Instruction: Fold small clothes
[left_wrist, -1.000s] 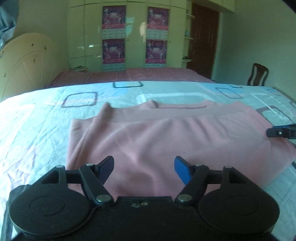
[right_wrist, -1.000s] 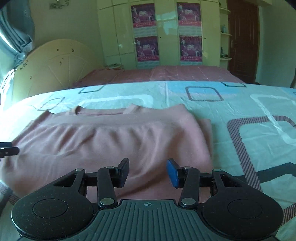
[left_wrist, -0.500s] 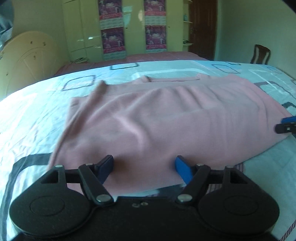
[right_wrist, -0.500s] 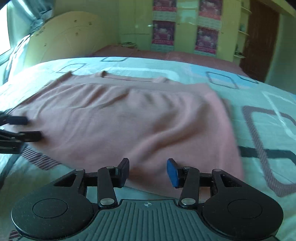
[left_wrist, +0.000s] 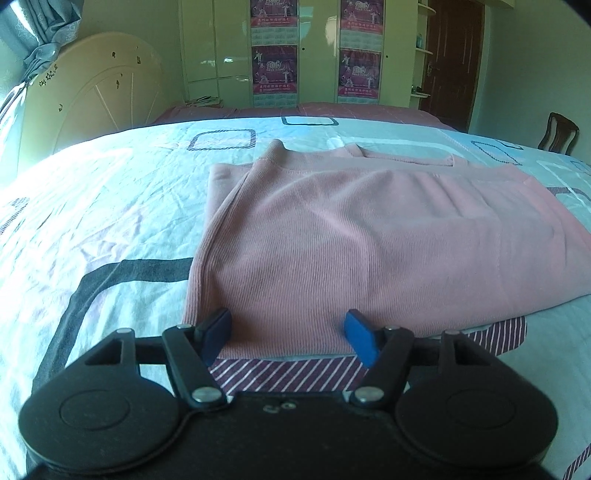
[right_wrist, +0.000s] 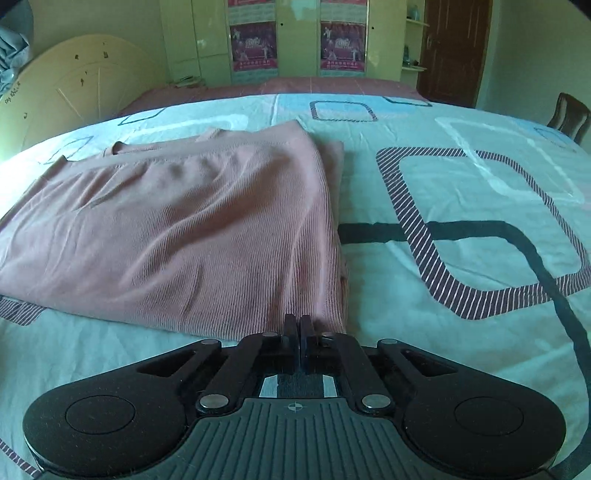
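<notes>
Already folded once, the pink top (left_wrist: 369, 240) lies flat on the bed (left_wrist: 110, 206), its long axis running across both views and its neckline on the far side, away from the tongs. At its near right corner the right tongs (right_wrist: 299, 328) are pinched together on the hem. The left tongs (left_wrist: 288, 334) straddle the near left corner, jaws closing with cloth between them but not yet pressed. Probably both corners are being taken so the near edge can lift evenly for the next fold.
</notes>
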